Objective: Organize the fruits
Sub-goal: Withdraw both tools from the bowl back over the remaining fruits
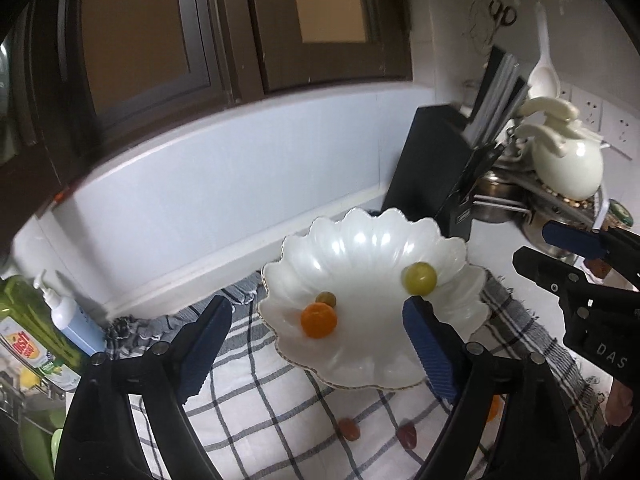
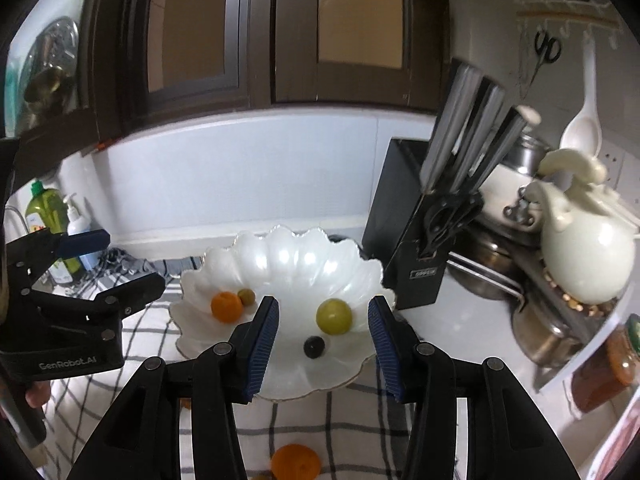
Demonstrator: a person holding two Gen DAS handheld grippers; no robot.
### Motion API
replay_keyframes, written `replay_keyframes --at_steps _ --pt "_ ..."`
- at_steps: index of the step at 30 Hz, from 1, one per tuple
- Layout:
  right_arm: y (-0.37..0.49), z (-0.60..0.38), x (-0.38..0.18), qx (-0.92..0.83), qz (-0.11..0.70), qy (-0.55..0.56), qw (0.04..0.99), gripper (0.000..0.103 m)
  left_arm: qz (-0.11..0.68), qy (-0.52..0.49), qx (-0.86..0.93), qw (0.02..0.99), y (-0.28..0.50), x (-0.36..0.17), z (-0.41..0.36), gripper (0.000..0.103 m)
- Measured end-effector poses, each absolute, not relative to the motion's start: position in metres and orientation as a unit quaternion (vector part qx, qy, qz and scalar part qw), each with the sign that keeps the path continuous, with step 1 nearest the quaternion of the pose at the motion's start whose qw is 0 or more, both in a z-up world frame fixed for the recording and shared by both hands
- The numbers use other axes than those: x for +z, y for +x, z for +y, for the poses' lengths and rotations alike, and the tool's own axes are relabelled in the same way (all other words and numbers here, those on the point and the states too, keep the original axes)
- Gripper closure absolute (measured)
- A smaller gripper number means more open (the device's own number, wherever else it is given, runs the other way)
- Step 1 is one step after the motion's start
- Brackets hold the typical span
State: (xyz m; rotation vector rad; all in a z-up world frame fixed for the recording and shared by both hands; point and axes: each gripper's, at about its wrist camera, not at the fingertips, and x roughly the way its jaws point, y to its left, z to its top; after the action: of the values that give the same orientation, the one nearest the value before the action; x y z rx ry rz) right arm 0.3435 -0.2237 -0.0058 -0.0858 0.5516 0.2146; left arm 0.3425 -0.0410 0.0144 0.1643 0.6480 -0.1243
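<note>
Right wrist view: the scalloped white bowl (image 2: pixel 280 264) already holds several fruits, and both the left gripper (image 1: pixel 316 344) and right gripper (image 2: pixel 324 344) gape empty. Next, I judge, comes the orange (image 2: pixel 296 462) lying on the checked cloth (image 2: pixel 352 432).

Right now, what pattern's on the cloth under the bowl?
White cloth with a dark grid check, fringed edges; clearest in the left wrist view.

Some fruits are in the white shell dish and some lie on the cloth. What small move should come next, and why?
Probably lower the right hand-held gripper, open and empty, toward the orange fruit on the checked cloth below it. The white shell dish already holds four fruits, but this one lies outside it.
</note>
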Motion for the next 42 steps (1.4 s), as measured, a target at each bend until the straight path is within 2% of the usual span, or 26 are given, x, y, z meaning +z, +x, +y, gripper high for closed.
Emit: replay_keyframes --at_steps 21,42 --pt "0.254 -0.243 0.016 0.094 0.217 -0.043 0.971 0.055 0.256 0.087 -0.094 0.958 0.257 0.034 -0.060 0.013" --pt "0.220 -0.271 -0.040 0.074 0.294 -0.028 0.952 0.055 0.285 0.101 -0.151 0.941 0.224 -0.016 -0.088 0.014"
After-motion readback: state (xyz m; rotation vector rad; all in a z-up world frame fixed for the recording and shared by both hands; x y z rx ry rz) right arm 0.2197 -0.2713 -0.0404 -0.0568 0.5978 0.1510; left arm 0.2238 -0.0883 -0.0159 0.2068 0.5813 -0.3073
